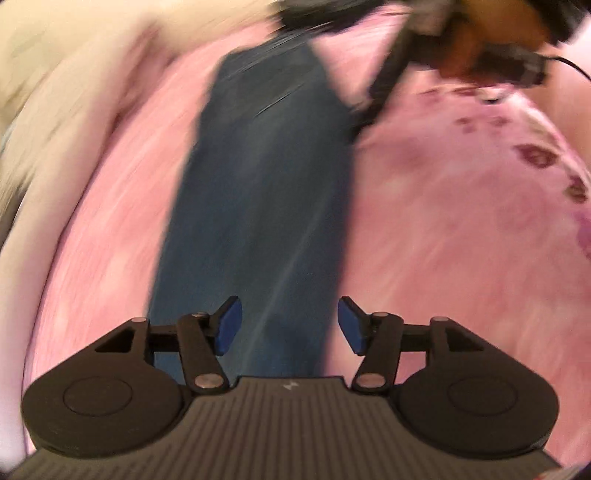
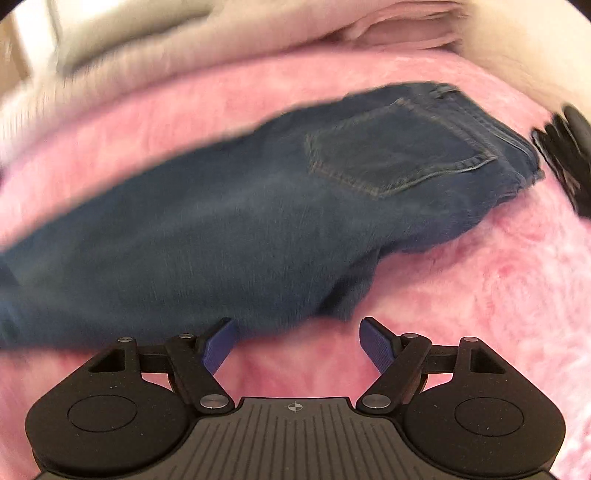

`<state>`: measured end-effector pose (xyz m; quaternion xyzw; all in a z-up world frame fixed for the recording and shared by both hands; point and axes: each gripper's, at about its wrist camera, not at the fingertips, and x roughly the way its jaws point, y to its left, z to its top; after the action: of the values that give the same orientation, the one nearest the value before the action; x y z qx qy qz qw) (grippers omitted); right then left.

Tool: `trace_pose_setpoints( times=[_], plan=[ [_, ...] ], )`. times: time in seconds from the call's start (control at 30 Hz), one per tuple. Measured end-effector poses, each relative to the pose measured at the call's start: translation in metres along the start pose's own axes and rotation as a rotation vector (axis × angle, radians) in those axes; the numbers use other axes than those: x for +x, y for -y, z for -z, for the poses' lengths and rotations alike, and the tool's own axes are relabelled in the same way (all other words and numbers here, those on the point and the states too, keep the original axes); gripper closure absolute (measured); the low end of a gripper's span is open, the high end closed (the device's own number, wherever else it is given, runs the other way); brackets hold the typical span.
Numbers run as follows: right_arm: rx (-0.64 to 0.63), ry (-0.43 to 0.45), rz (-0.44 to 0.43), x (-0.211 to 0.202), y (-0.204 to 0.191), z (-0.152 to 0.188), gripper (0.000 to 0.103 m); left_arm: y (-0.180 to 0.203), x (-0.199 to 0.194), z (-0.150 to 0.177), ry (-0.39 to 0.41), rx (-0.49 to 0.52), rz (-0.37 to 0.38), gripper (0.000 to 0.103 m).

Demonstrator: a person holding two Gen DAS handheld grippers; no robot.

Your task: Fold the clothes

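Dark blue jeans (image 1: 258, 177) lie folded lengthwise on a fuzzy pink blanket (image 1: 443, 240). In the left wrist view they run away from my left gripper (image 1: 290, 325), which stands open just above one end of them with nothing between its blue pads. In the right wrist view the jeans (image 2: 229, 221) stretch from left to right, back pocket (image 2: 399, 155) up and waistband at the right. My right gripper (image 2: 295, 347) is open above the pink blanket (image 2: 480, 295), just short of the jeans' near edge. Both views are motion-blurred.
A cream blanket (image 2: 147, 48) and pale folded cloth (image 2: 406, 22) lie beyond the pink one. A dark gripper body (image 2: 569, 155) shows at the right edge of the right wrist view. A hand holding a dark device (image 1: 480, 48) shows at the top right of the left wrist view.
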<state>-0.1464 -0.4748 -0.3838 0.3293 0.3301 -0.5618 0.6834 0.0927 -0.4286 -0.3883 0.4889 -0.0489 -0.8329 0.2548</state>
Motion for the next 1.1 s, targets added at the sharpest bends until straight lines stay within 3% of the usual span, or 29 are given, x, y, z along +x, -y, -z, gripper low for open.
trace_pose_setpoints(
  times=[0.1,0.27,0.3,0.33,0.37,0.53,0.63,0.77,0.93,1.0,1.1],
  plan=[
    [0.053,0.101,-0.027,-0.017,0.016,-0.008,0.025,0.026,0.034,-0.035,0.053,0.104,-0.019,0.05],
    [0.064,0.136,0.031,-0.039,0.05,-0.006,0.025,0.053,0.09,-0.068,0.044,0.296,-0.067,0.053],
    [0.064,0.13,0.047,-0.044,0.056,-0.001,0.025,0.051,0.094,-0.073,0.041,0.306,-0.077,0.064],
    [0.064,0.123,0.063,-0.048,0.062,0.004,0.025,0.046,0.097,-0.077,0.038,0.298,-0.081,0.076],
    [0.054,0.114,0.074,-0.052,0.065,0.01,0.025,0.042,0.1,-0.081,0.035,0.289,-0.084,0.096],
    [-0.046,0.087,0.078,-0.056,0.05,0.039,0.025,-0.035,0.085,-0.099,0.049,-0.055,-0.046,0.098],
    [-0.064,0.112,0.064,-0.042,0.026,0.04,0.025,-0.071,0.082,-0.104,0.045,-0.173,-0.011,0.098],
    [-0.033,0.166,0.066,-0.011,-0.001,0.026,0.025,-0.086,0.087,-0.106,0.041,-0.203,0.031,0.099],
    [0.145,0.189,0.076,0.031,-0.004,0.013,0.025,-0.084,0.078,-0.101,0.073,-0.218,0.044,0.099],
    [0.155,0.221,0.1,0.041,-0.003,0.011,0.025,-0.085,0.076,-0.099,0.09,-0.221,0.052,0.099],
    [0.034,0.227,0.199,0.032,0.001,0.012,0.025,-0.079,0.073,-0.097,0.098,-0.197,0.052,0.099]
  ],
)
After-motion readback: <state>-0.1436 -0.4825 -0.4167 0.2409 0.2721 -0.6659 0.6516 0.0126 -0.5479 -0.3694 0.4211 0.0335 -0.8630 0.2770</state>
